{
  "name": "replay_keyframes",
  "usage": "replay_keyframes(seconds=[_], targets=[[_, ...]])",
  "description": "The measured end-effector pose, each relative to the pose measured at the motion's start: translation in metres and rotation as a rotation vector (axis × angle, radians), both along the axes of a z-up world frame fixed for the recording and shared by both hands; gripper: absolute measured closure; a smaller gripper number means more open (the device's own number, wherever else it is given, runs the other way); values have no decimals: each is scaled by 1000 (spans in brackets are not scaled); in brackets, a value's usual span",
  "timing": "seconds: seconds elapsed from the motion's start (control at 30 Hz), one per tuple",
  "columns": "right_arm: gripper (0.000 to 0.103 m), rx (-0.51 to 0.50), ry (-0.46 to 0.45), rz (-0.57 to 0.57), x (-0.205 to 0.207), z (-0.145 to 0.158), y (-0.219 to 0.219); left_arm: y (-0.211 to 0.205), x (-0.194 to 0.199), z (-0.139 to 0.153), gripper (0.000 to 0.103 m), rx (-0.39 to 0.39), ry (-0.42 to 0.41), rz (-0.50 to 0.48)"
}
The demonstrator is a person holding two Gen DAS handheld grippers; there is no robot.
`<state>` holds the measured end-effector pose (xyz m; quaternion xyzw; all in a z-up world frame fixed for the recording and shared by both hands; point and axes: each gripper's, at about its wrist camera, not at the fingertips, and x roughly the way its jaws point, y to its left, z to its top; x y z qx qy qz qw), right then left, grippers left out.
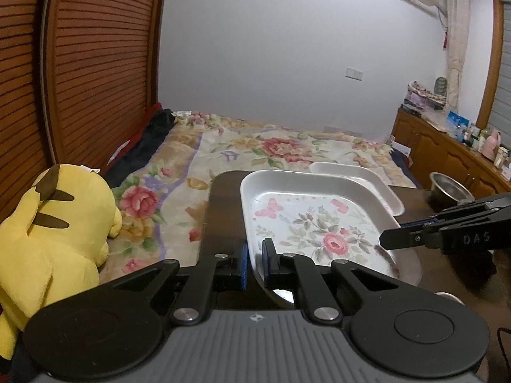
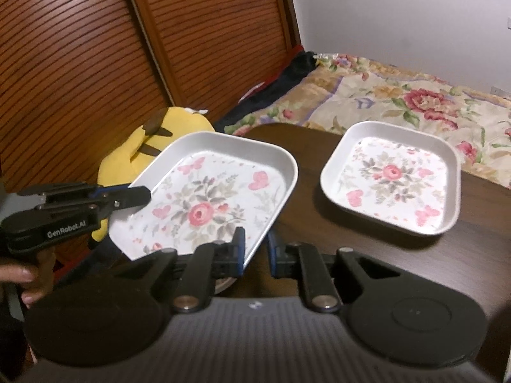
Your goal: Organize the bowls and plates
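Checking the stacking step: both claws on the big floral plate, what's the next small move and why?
Probably carry the big floral plate across and over the smaller floral plate. Left claw and right claw both pinch its rim, it is tilted clear of the table, and the smaller one sits free.

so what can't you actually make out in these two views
- Under the lifted floral tray: something shiny, hidden by tray and right gripper in both views.
- Second floral tray: left wrist view, mostly behind the lifted tray.
- Metal bowl: contents too small, right gripper partly covers it.
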<state>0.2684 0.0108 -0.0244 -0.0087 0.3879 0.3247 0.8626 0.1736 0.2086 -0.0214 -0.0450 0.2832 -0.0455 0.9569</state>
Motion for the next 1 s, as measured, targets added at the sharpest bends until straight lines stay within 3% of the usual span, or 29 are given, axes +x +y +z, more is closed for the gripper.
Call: replay_keyframes(seconds=[0.43, 1.0], targets=[[87, 39, -61, -37, -45, 22, -50, -41, -42, 12, 92, 24, -21, -49], [86, 73, -89, -96, -94, 15, -91, -69, -79, 10, 92, 31, -19, -98]])
